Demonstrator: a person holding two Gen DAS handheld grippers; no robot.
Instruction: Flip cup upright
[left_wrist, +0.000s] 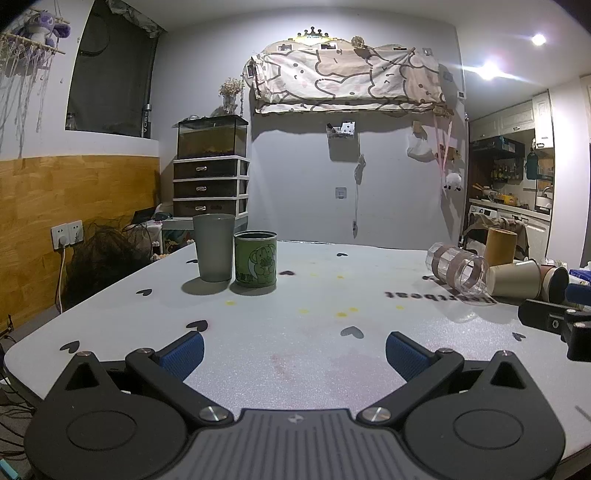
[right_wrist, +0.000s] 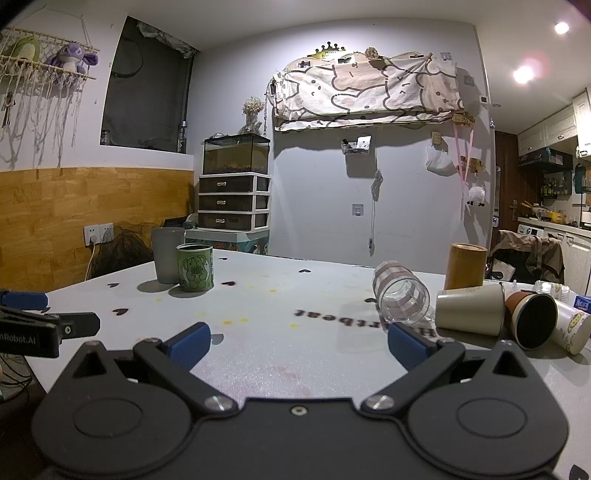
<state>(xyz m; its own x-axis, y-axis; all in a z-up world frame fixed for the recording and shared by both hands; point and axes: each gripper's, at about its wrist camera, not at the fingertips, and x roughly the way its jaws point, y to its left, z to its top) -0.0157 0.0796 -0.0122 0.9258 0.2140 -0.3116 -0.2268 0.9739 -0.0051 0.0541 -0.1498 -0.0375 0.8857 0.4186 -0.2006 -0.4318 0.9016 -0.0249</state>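
Right wrist view, clear cup on its side just beyond right fingers, both grippers spread apart.

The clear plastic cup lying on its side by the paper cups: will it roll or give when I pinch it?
The clear plastic cup lies on its side on the table, so a nudge would probably roll it. Its thin transparent wall looks likely to flex under a pinch. It appears empty, so probably light. The right hand-held gripper is open.

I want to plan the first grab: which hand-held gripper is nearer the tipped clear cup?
Right. The right hand-held gripper sits just before the clear cup; the left hand-held gripper is farther off, cup far to its right.
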